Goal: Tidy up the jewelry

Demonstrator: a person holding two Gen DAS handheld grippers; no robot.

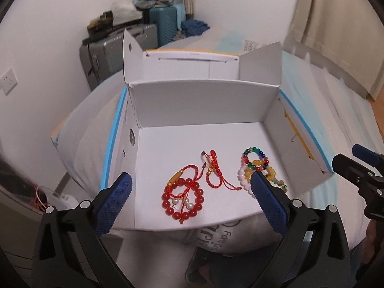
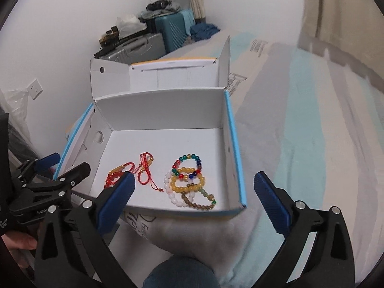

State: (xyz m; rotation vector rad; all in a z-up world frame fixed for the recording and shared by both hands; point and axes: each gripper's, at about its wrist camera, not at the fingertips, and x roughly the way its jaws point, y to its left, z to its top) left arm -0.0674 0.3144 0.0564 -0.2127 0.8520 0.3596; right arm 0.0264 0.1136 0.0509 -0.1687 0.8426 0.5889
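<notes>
An open white cardboard box (image 1: 196, 100) (image 2: 163, 110) lies on a bed and holds the jewelry. A red bead bracelet (image 1: 183, 199) with pearls and red cord lies front left; it is partly hidden in the right wrist view (image 2: 114, 177). A red cord bracelet (image 1: 212, 171) (image 2: 145, 168) lies mid-box. A pile of multicoloured, yellow, white and brown bead bracelets (image 1: 254, 165) (image 2: 189, 180) lies to the right. My left gripper (image 1: 189, 199) is open and empty before the box's front edge. My right gripper (image 2: 193, 199) is open and empty there too.
The box lid (image 1: 192, 60) stands up behind the box. The bed has a white and pale blue cover (image 2: 312, 144). Suitcases (image 1: 134, 38) with clutter stand against the wall beyond. The right gripper shows at the right edge of the left wrist view (image 1: 357, 168).
</notes>
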